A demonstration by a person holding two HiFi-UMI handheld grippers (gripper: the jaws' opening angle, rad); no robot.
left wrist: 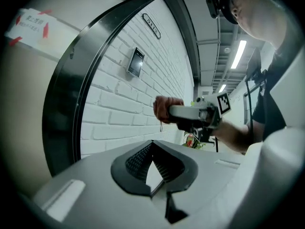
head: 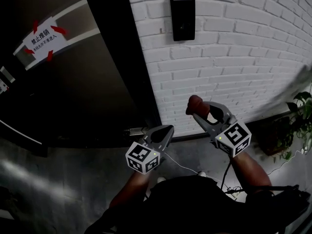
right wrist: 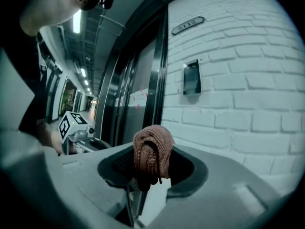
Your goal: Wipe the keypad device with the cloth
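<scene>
The keypad device (head: 183, 18) is a black upright panel on the white brick wall, high up in the head view; it also shows small in the left gripper view (left wrist: 136, 62) and in the right gripper view (right wrist: 191, 78). My right gripper (head: 197, 110) is shut on a bunched reddish-brown cloth (head: 196, 103), held well below the device and away from the wall. The cloth (right wrist: 151, 156) sticks up between the jaws. My left gripper (head: 167, 129) hangs lower and to the left, shut with nothing in it (left wrist: 152, 144).
A dark door (head: 87, 82) with a white and red notice (head: 45, 39) stands left of the brick wall, behind a black frame (head: 126, 57). A potted plant (head: 300, 126) sits at the right on the floor. A small nameplate (right wrist: 188, 25) hangs above the device.
</scene>
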